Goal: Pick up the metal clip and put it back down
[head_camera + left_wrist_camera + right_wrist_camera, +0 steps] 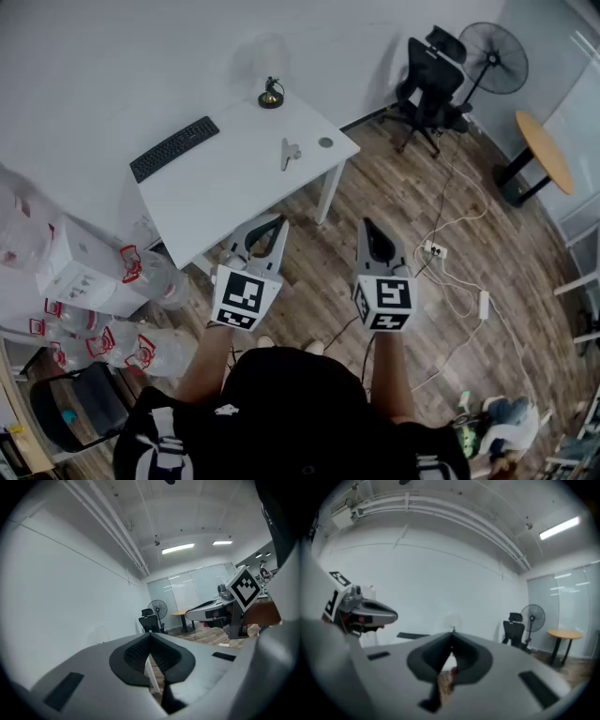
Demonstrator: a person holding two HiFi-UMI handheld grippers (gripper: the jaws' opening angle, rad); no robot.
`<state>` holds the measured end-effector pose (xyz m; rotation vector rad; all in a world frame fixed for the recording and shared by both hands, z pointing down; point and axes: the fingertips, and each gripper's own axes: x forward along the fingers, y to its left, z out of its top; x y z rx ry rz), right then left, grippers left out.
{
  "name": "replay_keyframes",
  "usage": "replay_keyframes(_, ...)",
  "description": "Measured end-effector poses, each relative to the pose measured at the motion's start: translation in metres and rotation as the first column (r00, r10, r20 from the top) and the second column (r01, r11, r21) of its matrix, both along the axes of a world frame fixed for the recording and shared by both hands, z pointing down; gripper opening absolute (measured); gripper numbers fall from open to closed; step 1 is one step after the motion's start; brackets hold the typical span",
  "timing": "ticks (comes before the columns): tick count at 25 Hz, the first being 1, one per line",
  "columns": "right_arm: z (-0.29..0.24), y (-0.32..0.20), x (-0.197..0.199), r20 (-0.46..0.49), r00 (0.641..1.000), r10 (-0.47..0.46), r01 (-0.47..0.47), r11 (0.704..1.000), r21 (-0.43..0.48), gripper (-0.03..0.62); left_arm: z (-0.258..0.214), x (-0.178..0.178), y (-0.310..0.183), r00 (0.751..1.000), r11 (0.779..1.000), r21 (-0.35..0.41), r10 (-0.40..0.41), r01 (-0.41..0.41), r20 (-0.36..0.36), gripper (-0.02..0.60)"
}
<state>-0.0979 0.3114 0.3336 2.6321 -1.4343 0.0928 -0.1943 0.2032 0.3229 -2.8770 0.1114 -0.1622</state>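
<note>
On the white table [202, 202], towards its right end, the metal clip [290, 153] lies flat and alone, with a small round disc [325, 142] just to its right and a black keyboard [174, 148] well to its left. A small dark ornament [271, 94] stands at the back edge.

Both tools are held short of the table, over the wooden floor and well apart from the clip. The left gripper [278, 222] has its jaws clenched, tips together with nothing between them, and the right gripper [366, 225] is clenched and empty as well.

The step in hand looks like the reach, not yet begun. To do it well, one gripper should be carried forward over the near edge and tipped downward. Its jaws should be spread before they arrive, then set astride the clip's narrow body and closed squarely, so that the clip does not skate on the smooth top. Lift straight up, then lower it to the same bare patch, clear of the disc.

By count: one clip, one disc, one keyboard, one ornament, one table, two grippers.
</note>
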Motion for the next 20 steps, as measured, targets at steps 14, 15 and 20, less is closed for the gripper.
replay_keyframes(14,0.019,0.025,0.005,0.033,0.998,-0.056,0.057,0.998,-0.029,0.035,0.007,0.004,0.029,0.999,0.999,0.003,-0.041,0.041,0.02,0.025)
replay_keyframes(15,0.022,0.028,0.006,0.034,0.998,-0.061,0.062,0.998,-0.033,0.035,0.008,0.005,0.033,0.999,0.999,0.005,-0.045,0.045,0.02,0.025)
replay_keyframes(20,0.033,0.042,0.016,0.042,0.996,-0.079,0.08,0.996,-0.04,0.035,0.016,0.01,0.049,0.998,0.998,0.023,-0.058,0.058,0.032,0.025)
